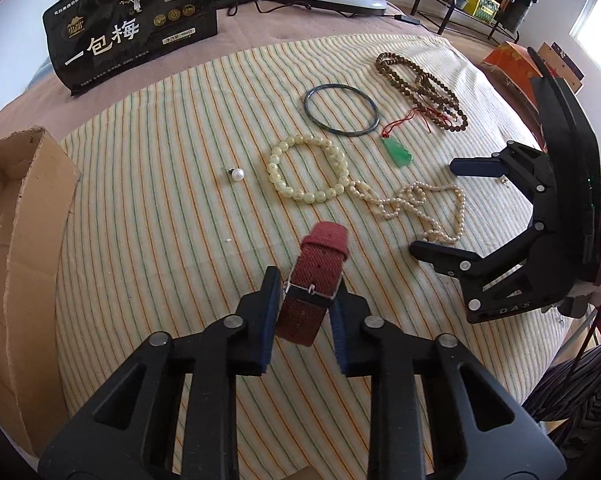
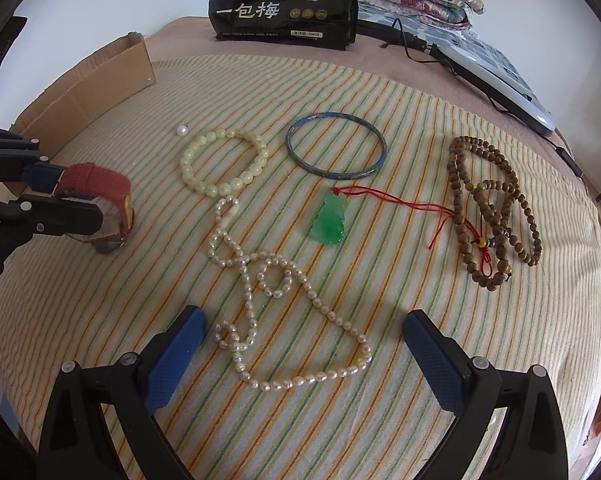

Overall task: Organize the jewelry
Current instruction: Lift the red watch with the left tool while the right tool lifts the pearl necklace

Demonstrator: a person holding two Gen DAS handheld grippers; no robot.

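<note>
We pinched the red watch strap in the left hand-held gripper, presumably to box it; the right hand-held gripper hung spread over the pearl necklace.

At lower centre, the left hand-held gripper pinches a red woven fabric watch strap over the striped bed cloth; the right hand-held gripper gapes at right.
</note>
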